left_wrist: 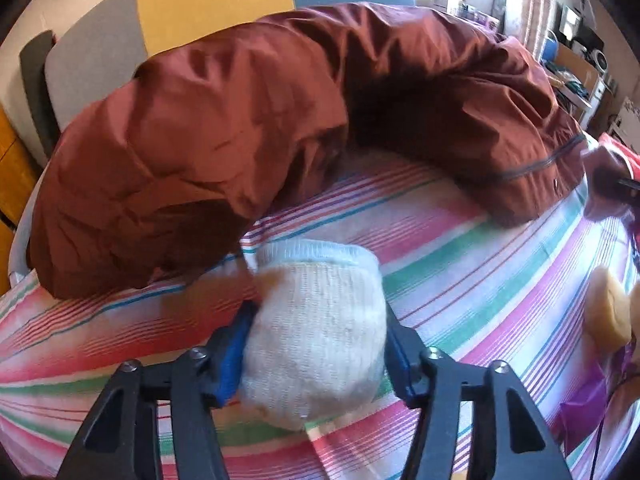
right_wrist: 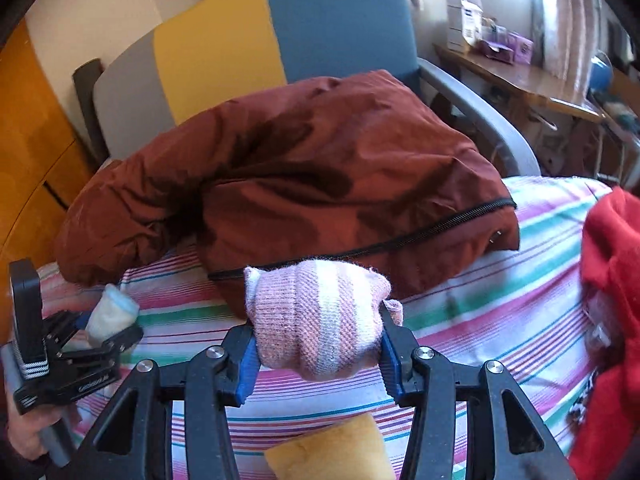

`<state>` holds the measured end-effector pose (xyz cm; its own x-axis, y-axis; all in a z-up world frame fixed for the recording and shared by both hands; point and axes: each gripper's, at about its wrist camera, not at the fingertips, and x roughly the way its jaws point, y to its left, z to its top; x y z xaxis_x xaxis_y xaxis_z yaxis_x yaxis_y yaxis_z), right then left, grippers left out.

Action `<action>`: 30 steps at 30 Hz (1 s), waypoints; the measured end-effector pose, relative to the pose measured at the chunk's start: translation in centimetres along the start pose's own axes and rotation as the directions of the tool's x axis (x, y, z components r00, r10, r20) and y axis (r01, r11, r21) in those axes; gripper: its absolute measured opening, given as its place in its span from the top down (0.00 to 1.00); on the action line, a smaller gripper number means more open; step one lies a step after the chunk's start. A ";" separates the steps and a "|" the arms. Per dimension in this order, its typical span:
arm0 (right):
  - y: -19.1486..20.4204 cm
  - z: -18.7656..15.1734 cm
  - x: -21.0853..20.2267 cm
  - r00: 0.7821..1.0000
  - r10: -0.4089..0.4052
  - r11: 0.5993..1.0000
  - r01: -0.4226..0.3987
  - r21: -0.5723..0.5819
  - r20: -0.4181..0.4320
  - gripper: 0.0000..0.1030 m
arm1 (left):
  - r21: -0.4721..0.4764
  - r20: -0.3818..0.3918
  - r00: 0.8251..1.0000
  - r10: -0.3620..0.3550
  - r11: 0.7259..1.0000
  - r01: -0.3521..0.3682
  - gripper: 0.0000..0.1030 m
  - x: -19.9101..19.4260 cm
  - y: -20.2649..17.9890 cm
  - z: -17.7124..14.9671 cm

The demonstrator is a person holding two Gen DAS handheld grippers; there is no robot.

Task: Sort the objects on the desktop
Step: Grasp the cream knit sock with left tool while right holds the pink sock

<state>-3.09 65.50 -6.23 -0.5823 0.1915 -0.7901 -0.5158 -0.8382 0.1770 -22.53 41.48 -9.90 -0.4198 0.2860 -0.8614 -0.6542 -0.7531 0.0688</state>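
The left gripper held a cream sock rolled into a ball, its blue-padded fingers pressed against both sides of it, just above the striped sheet of a bed. The sock's pale blue cuff faced away from the camera. In the right wrist view the same gripper showed at the lower left with the cream sock between its fingers, and a hand gripped its handle. The right gripper held a pink-and-white striped sock, also balled up, with its fingers closed on both flanks so the knit bulged out between them. Behind both socks a rust-brown jacket lay crumpled across the sheet, its dark zip running along the near edge. A yellow soft thing lay on the sheet below the right gripper, and the left wrist view showed it at the right edge. A red cloth sat at the right. Beyond the bed stood a headboard in grey, yellow and blue panels, and a cluttered wooden desk.
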 end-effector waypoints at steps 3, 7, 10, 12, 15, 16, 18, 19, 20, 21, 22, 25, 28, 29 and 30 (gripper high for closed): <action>1.6 -0.4 -0.6 1.000 0.021 0.999 -0.020 -0.040 0.014 0.52 | -0.002 0.001 1.000 0.002 1.000 -0.002 0.45 -0.1 0.1 -0.1; 3.6 -1.0 -0.7 0.997 0.081 0.988 -0.081 -0.132 -0.001 0.51 | -0.021 0.006 1.000 0.008 1.000 -0.008 0.46 -0.9 0.4 -1.0; 5.4 -1.6 -0.7 0.994 0.111 0.975 -0.111 -0.190 -0.013 0.51 | -0.022 0.018 1.000 0.014 1.000 -0.014 0.46 -2.2 0.7 -1.9; 6.5 -2.1 -0.6 0.993 0.116 0.969 -0.118 -0.218 -0.022 0.51 | -0.034 0.024 1.000 0.008 0.999 -0.007 0.46 -3.1 1.1 -2.5; 7.7 -2.8 -0.4 0.993 0.110 0.962 -0.116 -0.249 -0.036 0.51 | -0.051 0.032 0.999 -0.004 0.999 0.006 0.46 -4.8 1.7 -3.5; 8.0 -3.0 -0.4 0.993 0.110 0.960 -0.117 -0.253 -0.042 0.51 | -0.056 0.038 0.999 -0.004 0.998 0.006 0.46 -5.6 1.9 -3.9; 8.5 -3.2 -0.3 0.992 0.112 0.958 -0.124 -0.257 -0.058 0.51 | -0.063 0.048 0.999 -0.009 0.998 0.012 0.46 -6.6 2.2 -4.5; 8.8 -3.3 -0.5 0.992 0.113 0.958 -0.125 -0.257 -0.062 0.51 | -0.076 0.052 0.999 -0.018 0.997 0.022 0.46 -7.4 2.5 -4.9; 9.1 -3.3 -0.7 0.991 0.119 0.958 -0.132 -0.254 -0.066 0.51 | -0.081 0.054 0.998 -0.020 0.996 0.024 0.46 -7.9 2.6 -5.2; 9.3 -3.3 -1.1 0.990 0.124 0.958 -0.138 -0.252 -0.067 0.51 | -0.083 0.059 0.998 -0.022 0.996 0.027 0.46 -8.4 2.4 -5.4; 9.7 -3.3 -1.3 0.990 0.124 0.958 -0.137 -0.252 -0.067 0.51 | -0.087 0.068 0.997 -0.025 0.996 0.031 0.46 -9.1 2.1 -5.5; 11.0 -3.4 -2.4 0.991 0.117 0.955 -0.130 -0.266 -0.063 0.51 | -0.101 0.096 0.995 -0.036 0.994 0.046 0.46 -11.2 1.2 -5.3; 12.4 -3.7 -3.6 0.991 0.123 0.950 -0.136 -0.282 -0.060 0.51 | -0.113 0.128 0.991 -0.048 0.992 0.062 0.46 -13.2 1.4 -5.5; 12.9 -3.8 -3.9 0.990 0.127 0.949 -0.139 -0.284 -0.059 0.51 | -0.115 0.137 0.989 -0.052 0.991 0.068 0.46 -13.8 1.6 -5.6; 13.4 -4.0 -4.4 0.989 0.137 0.947 -0.148 -0.284 -0.058 0.51 | -0.115 0.145 0.988 -0.055 0.991 0.072 0.46 -14.5 1.7 -5.7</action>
<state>-4.88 51.39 -2.76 -0.6098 0.0451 -0.7913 -0.2240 -0.9675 0.1174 -13.98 32.70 -0.21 -0.4700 0.4097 -0.7818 -0.6061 -0.7937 -0.0515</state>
